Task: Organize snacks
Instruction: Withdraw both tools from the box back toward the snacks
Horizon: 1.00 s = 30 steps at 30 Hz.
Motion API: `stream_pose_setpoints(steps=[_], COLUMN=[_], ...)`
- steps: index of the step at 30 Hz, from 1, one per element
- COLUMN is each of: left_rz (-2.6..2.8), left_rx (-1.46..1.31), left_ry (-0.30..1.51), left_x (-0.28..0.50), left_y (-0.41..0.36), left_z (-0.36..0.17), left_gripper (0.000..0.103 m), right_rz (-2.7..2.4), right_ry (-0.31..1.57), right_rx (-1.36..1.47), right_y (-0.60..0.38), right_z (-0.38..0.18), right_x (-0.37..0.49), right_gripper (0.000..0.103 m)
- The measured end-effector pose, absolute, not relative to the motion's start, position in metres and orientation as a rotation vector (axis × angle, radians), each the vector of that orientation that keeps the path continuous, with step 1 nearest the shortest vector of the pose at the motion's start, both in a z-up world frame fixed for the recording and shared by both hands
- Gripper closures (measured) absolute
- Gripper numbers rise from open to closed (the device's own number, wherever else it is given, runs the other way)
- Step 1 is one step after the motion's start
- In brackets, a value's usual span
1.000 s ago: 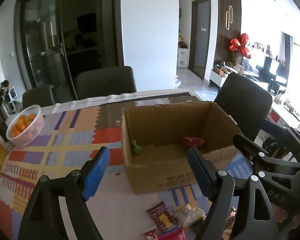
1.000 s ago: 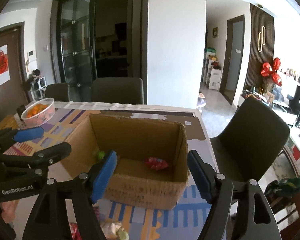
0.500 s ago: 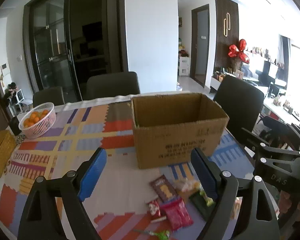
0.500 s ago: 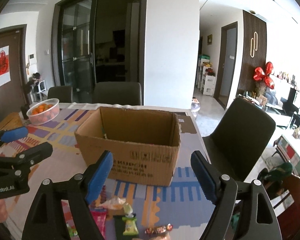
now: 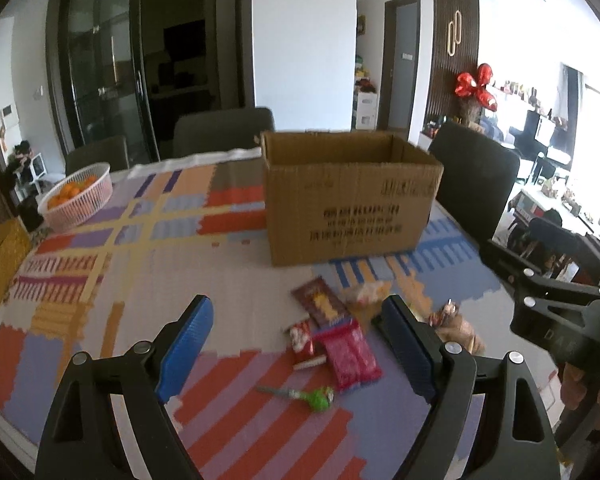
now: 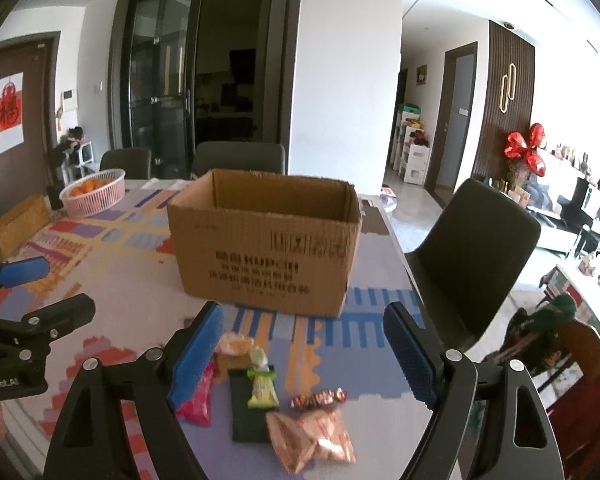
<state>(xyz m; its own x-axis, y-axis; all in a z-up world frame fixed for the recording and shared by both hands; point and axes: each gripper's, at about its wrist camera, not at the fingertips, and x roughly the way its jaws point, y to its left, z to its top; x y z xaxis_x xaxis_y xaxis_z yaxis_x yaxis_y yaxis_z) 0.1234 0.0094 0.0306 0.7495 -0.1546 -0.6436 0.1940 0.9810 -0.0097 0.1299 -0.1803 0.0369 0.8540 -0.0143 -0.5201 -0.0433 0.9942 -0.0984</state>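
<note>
Most snacks not yet boxed; both grippers empty above the pile.

Open box upright near the far side of the table, inside hidden from both views now, so contents impossible to tell. Loose on the cloth just in front of it: pink pack, brown pack, small red pack, green lolly; in the right view also a green sweet, a dark packet, a wrapped candy and an orange bag. Left gripper spread wide, nothing between the pads, jaws just widened. Right gripper likewise spread and empty, also just widened. Judged early to midway: a whole scatter left to pick up and drop in.
</note>
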Motion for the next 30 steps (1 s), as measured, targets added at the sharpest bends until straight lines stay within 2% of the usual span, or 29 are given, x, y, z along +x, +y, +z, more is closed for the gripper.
stream_pose_setpoints(steps=[8, 22, 30], left_rz=[-0.188, -0.179, -0.184], left_rx=[0.064, 0.206, 0.293], left_ry=[0.777, 0.705, 0.699], left_x=[0.106, 0.078, 0.08], left_y=[0.008, -0.007, -0.02], left_z=[-0.002, -0.037, -0.059], left_gripper=[0.017, 0.018, 0.031], right_rz=[0.014, -0.002, -0.021], right_ry=[0.624, 0.706, 0.687], right_rx=[-0.139, -0.188, -0.301], right_y=[-0.181, -0.182, -0.171], right_z=[0.007, -0.042, -0.056], right_x=[0.11, 0.083, 0.082], right_gripper=[0.02, 0.02, 0.02])
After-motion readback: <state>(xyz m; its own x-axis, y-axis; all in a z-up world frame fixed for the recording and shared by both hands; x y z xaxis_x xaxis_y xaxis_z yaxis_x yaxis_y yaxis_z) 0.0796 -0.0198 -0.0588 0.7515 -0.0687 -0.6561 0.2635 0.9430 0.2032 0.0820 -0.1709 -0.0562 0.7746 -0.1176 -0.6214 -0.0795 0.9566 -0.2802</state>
